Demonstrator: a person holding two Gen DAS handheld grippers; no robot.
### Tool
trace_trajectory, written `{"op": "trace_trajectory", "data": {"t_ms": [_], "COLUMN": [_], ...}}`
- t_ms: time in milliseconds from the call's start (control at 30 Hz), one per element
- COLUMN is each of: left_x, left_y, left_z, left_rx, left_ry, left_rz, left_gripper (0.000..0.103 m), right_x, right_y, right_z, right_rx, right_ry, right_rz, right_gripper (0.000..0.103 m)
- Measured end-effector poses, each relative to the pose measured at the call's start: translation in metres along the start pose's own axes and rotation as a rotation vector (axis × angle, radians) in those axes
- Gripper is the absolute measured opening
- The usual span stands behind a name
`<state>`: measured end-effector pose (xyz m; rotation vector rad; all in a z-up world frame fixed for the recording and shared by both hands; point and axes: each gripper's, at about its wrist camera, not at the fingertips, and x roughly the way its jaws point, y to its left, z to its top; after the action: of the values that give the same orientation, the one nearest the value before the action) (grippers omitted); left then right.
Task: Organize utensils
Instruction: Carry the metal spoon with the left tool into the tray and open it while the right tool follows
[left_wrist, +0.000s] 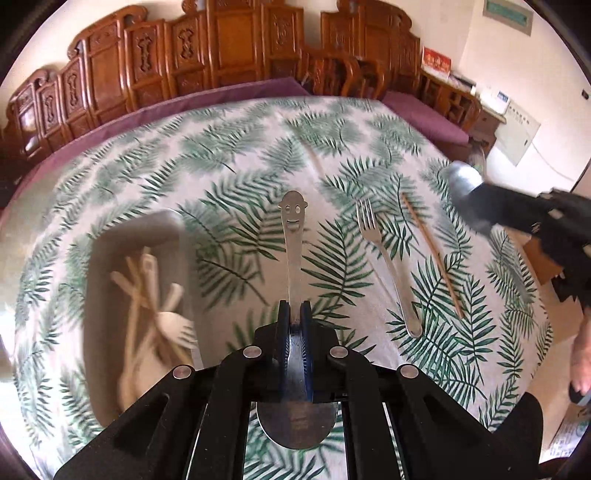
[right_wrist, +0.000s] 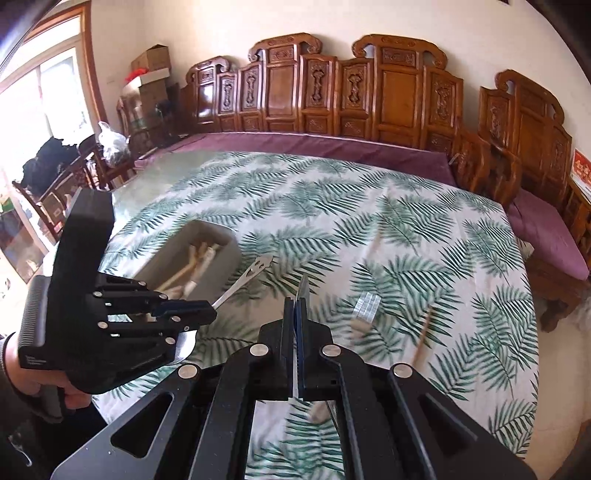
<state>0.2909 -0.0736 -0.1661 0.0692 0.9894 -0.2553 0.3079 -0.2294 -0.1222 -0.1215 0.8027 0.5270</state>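
My left gripper (left_wrist: 294, 310) is shut on a steel spoon (left_wrist: 291, 236) with a smiley-face handle end, held above the leaf-print tablecloth; its bowl shows below the jaws. It also shows in the right wrist view (right_wrist: 210, 304). My right gripper (right_wrist: 295, 306) is shut on a thin steel utensil (right_wrist: 303, 286) seen edge-on; in the left wrist view it holds a blurred metal piece (left_wrist: 466, 184). A grey tray (left_wrist: 103, 258) at left holds several pale wooden and plastic utensils. A steel fork (left_wrist: 388, 266) and a wooden chopstick (left_wrist: 432, 254) lie on the cloth.
The table (right_wrist: 369, 206) is covered with a green fern cloth. Carved wooden benches (right_wrist: 369, 99) with purple cushions ring the far side. The tray (right_wrist: 166, 266) sits at the left in the right wrist view. Blurred utensils (right_wrist: 365, 306) lie right of my right gripper.
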Motion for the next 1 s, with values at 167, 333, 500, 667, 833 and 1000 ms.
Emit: {"op": "trace_trajectory", "data": {"t_ms": [167, 333, 500, 667, 833, 1000], "left_x": [-0.03, -0.039, -0.028, -0.013, 0.002, 0.012], "left_y": [0.028, 0.061, 0.094, 0.12, 0.133, 0.138], "left_z": [-0.002, -0.008, -0.014, -0.022, -0.03, -0.037], "left_rx": [-0.023, -0.05, -0.078, -0.111, -0.133, -0.148], "left_ry": [-0.053, -0.067, -0.051, -0.033, -0.012, -0.003], "left_rz": [0.007, 0.016, 0.025, 0.023, 0.01, 0.009], "left_gripper": [0.005, 0.005, 0.005, 0.005, 0.005, 0.005], "right_x": [0.003, 0.012, 0.023, 0.035, 0.041, 0.047], "right_y": [0.026, 0.048, 0.065, 0.081, 0.09, 0.104], "right_z": [0.014, 0.026, 0.034, 0.041, 0.049, 0.054], "right_rx": [-0.001, 0.0, 0.009, 0.008, 0.021, 0.007], "right_ry": [-0.021, -0.027, -0.023, -0.012, -0.009, -0.005], "right_rz": [0.029, 0.059, 0.086, 0.103, 0.128, 0.145], "right_gripper": [0.002, 0.002, 0.002, 0.002, 0.002, 0.002]}}
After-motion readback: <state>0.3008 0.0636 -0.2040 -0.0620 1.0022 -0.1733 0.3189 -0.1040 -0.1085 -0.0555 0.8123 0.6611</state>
